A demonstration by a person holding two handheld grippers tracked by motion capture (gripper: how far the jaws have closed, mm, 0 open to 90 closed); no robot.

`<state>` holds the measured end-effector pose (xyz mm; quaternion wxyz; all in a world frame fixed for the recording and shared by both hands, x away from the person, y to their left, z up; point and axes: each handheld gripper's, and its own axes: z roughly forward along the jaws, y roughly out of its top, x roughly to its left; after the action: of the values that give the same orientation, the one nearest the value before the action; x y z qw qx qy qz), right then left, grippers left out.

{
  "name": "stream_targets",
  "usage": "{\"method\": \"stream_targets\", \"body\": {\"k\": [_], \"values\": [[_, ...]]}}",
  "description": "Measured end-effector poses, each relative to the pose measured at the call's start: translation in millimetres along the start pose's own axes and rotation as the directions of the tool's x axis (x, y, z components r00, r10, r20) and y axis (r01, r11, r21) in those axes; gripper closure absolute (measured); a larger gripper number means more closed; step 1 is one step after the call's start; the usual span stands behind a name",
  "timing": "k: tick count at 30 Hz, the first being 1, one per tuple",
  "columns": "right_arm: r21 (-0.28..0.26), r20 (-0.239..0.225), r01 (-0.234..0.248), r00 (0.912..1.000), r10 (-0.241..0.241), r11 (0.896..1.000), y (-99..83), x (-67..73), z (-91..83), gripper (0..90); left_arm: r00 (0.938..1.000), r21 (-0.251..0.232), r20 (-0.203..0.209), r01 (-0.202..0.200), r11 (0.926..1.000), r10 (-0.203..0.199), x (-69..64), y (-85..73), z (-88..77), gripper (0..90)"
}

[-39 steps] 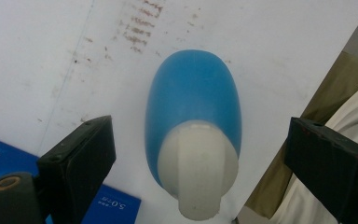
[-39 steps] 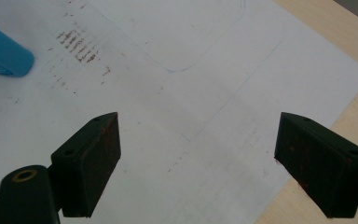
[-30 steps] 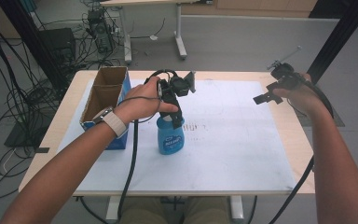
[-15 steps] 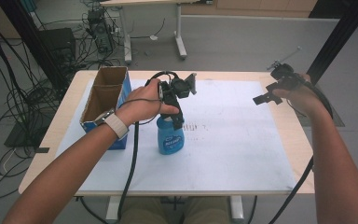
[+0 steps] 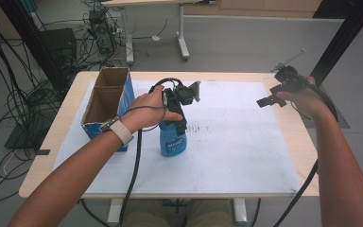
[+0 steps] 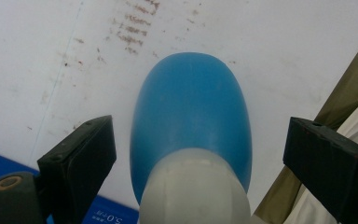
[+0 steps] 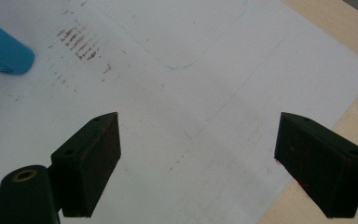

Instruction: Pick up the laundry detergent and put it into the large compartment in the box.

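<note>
left gripper (image 5: 182, 124): in my left hand (image 5: 146, 111), pointed down over the blue bottle. in the left gripper view its jaws stand wide, one at each side of the bottle's white neck, with a clear gap on both sides; neither pad touches it, so nothing is gripped.

blue bottle (image 5: 173, 142): upright on the white mat, a little toward 9 o'clock from the mat's middle. in the left gripper view (image 6: 191, 112) i look straight down its shoulder, the white neck at 6 o'clock of the frame and the blue body running up toward 12.

right gripper (image 5: 269, 100): in my right hand (image 5: 302, 97), held above the table's edge at about 2 o'clock, well apart from the bottle. in the right gripper view the jaws are spread wide with bare mat between them; it holds nothing.

cardboard box (image 5: 106, 101): open-topped, with blue sides, at about 10 o'clock on the table, just beside my left wrist.

white mat (image 5: 236, 142): covers most of the wooden table (image 5: 71, 113); brown smudges lie just at 3 o'clock of the bottle. in the right gripper view the same smudges (image 7: 79, 44) sit at 11 o'clock, the bottle's base (image 7: 2, 51) at the 10 o'clock corner.

cable: trails from the left gripper down past my forearm toward 6 o'clock.
</note>
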<state>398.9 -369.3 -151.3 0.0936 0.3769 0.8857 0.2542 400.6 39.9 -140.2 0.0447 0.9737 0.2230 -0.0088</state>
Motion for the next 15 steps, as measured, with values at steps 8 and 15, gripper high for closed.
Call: {"method": "stream_targets", "body": {"k": [8, 15], "values": [[0.002, -0.003, -0.002, 1.0000, 0.002, 1.000, -2.0, -0.1, 1.8, 14.4, 0.9998, 0.006, -0.019, -0.003, 1.0000, 0.003, -3.5, 1.0, 8.3, 10.6], [0.001, -0.004, -0.001, 1.0000, 0.001, 1.000, -1.8, -0.1, 2.4, 14.4, 0.9996, 0.003, -0.029, -0.006, 1.0000, 0.006, -4.4, -0.1, 14.4, 11.1]]}}
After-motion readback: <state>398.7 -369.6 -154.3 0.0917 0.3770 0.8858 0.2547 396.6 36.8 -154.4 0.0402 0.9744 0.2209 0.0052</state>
